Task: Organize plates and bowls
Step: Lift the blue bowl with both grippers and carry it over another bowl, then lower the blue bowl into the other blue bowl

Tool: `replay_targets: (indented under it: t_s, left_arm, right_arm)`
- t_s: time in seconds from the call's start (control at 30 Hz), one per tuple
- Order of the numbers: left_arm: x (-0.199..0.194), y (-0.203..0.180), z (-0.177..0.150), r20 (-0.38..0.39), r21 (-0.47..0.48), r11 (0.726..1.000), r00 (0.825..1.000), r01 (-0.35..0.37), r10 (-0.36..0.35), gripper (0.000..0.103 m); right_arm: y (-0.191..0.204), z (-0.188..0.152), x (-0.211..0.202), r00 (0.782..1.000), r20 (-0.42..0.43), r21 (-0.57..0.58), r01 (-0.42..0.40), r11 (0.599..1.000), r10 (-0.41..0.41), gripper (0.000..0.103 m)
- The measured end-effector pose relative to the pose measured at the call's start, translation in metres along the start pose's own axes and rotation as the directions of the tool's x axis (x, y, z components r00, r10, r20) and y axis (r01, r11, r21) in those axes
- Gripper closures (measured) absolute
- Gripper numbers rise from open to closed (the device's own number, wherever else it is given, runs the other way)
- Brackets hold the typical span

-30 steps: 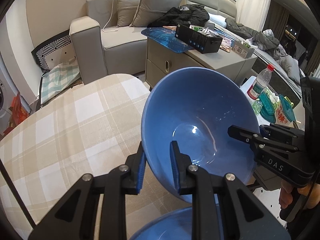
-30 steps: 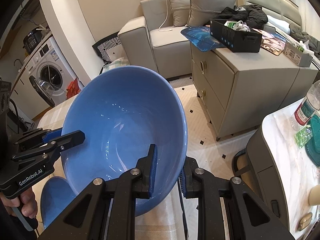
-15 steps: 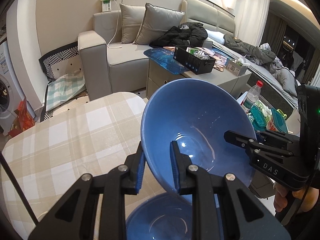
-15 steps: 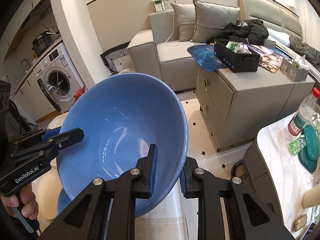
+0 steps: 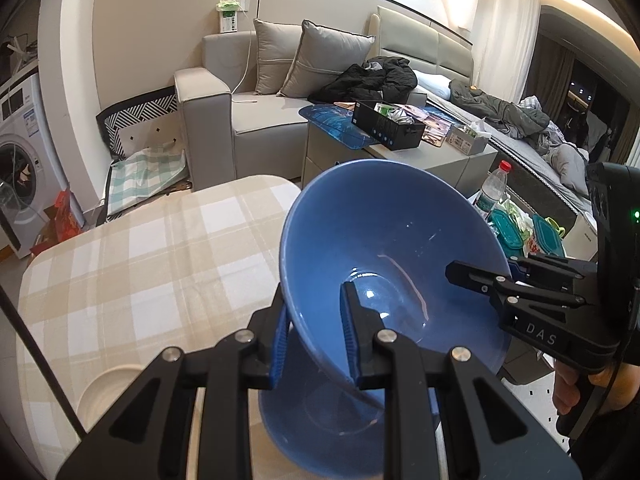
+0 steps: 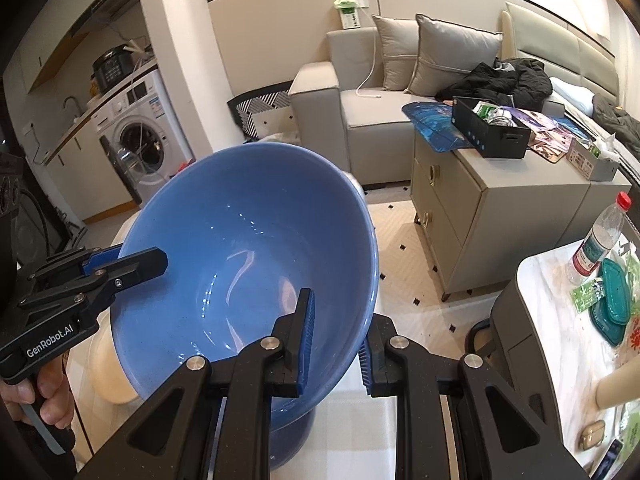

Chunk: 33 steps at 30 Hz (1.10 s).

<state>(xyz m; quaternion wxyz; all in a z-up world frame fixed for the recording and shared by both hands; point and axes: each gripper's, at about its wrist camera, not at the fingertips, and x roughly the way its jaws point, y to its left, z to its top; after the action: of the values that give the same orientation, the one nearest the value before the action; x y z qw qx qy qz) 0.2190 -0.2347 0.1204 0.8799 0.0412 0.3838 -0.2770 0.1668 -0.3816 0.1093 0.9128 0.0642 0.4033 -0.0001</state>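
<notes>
Bowl (image 5: 384, 248) tilted in the air, pinched at opposite rim edges by left tool (image 5: 314, 334) and right tool (image 6: 336, 332), directly above second bowl (image 5: 320, 420) on checked desk (image 5: 140, 256), ready for nesting straight down.

A large blue bowl (image 6: 248, 264) fills the middle of the frame, tilted with its opening facing the camera. The right gripper (image 6: 334, 344) at the bottom clamps the bowl's lower right rim, one finger inside and one outside. The left gripper (image 6: 132, 262) reaches in from the left edge and grips the bowl's left rim. A grey cabinet (image 6: 492, 200) stands at right.
</notes>
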Motion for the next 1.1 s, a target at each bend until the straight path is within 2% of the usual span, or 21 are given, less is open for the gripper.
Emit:
replay_targets:
  t_s: [0.23, 0.5, 1.1]
  left_arm:
    - [-0.012, 0.005, -0.031, -0.016, -0.017, 1.0, 1.0, -0.01, 0.009, 0.081]
    - [-0.012, 0.015, -0.058, -0.044, -0.047, 0.998, 0.999, -0.028, 0.026, 0.08]
    - [0.016, 0.016, -0.082, -0.132, -0.022, 0.999, 0.991, -0.041, 0.038, 0.079]
  right_arm:
    - [0.02, -0.024, -0.003, 0.999, -0.036, -0.035, -0.009, 0.999, 0.008, 0.083]
    - [0.036, -0.048, 0.013, 0.995, -0.096, -0.07, -0.03, 0.997, 0.023, 0.082]
    - [0.037, -0.063, 0.042, 0.988, -0.152, -0.13, 0.011, 0.991, -0.031, 0.082]
